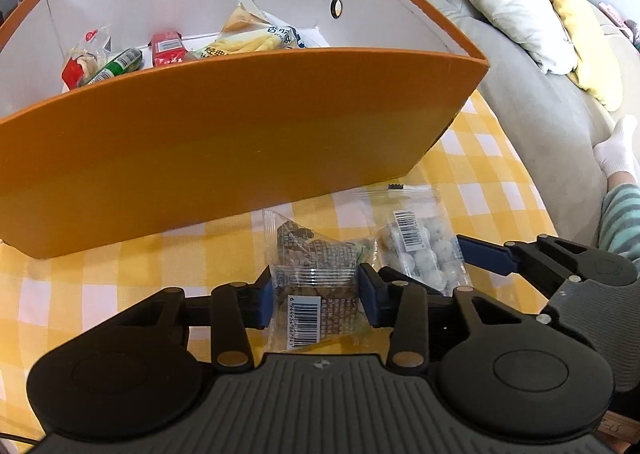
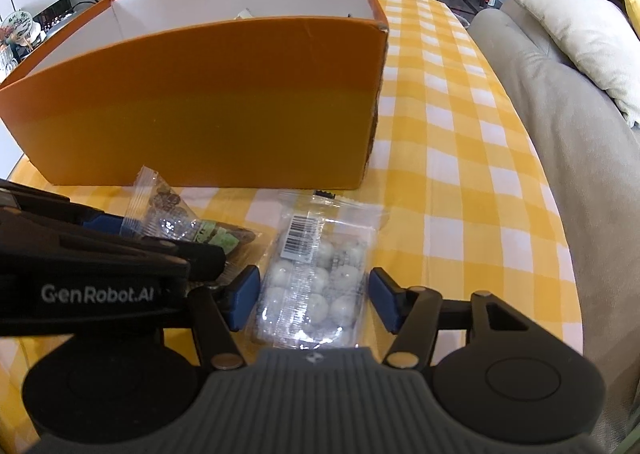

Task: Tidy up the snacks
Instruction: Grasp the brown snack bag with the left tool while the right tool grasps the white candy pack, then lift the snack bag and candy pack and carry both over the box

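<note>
An orange box (image 1: pixel 240 142) with white inside walls stands on the yellow checked tablecloth (image 1: pixel 472 158) and holds several snack packets (image 1: pixel 256 40). In front of it lie two clear packets side by side. My left gripper (image 1: pixel 316 294) has its blue pads against both sides of the brown snack packet (image 1: pixel 316 274). My right gripper (image 2: pixel 314 296) has its pads against the sides of the packet of white balls (image 2: pixel 316 278), which rests on the cloth. The same two packets, brown (image 2: pixel 168 214) and white (image 1: pixel 420 254), show in each other's view.
A grey sofa (image 2: pixel 560 134) with a cream pillow (image 2: pixel 580 34) and a yellow pillow (image 1: pixel 576 26) runs along the table's right edge. A person's white-socked foot (image 1: pixel 616 150) and striped leg (image 1: pixel 620 214) rest there. Checked cloth lies bare right of the box (image 2: pixel 460 114).
</note>
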### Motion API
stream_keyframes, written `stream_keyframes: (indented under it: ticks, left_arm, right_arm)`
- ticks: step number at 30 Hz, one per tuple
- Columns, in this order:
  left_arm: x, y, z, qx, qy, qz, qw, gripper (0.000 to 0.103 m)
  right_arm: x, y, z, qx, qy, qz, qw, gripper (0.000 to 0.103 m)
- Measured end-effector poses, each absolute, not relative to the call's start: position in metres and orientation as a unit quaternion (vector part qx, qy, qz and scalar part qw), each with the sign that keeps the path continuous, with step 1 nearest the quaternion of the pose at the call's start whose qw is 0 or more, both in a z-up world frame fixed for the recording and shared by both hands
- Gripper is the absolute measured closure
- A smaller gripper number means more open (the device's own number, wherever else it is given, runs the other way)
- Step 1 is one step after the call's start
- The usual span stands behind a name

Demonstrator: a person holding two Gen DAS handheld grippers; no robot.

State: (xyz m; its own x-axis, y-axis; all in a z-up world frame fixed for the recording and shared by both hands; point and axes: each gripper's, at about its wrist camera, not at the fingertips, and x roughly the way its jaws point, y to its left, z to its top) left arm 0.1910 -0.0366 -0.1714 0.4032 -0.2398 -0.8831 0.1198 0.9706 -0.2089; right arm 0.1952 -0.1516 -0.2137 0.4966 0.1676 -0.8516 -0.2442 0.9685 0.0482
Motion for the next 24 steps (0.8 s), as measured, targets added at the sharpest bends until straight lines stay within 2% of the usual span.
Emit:
stream_keyframes:
  ticks: [10, 24]
  left_arm:
    - [0.185, -0.039, -0.168, -0.032, 0.526, -0.093, 0.845, 0.059]
    - [0.160, -0.024, -0.142, -0.016, 0.513, -0.077, 0.855, 0.059]
  right_arm:
    - [0.191, -0.152, -0.211, -0.042, 0.488, 0.122, 0.863, 0.050]
    - [0.175, -0.155, -0.198, -0.035, 0.510, 0.134, 0.849, 0.051]
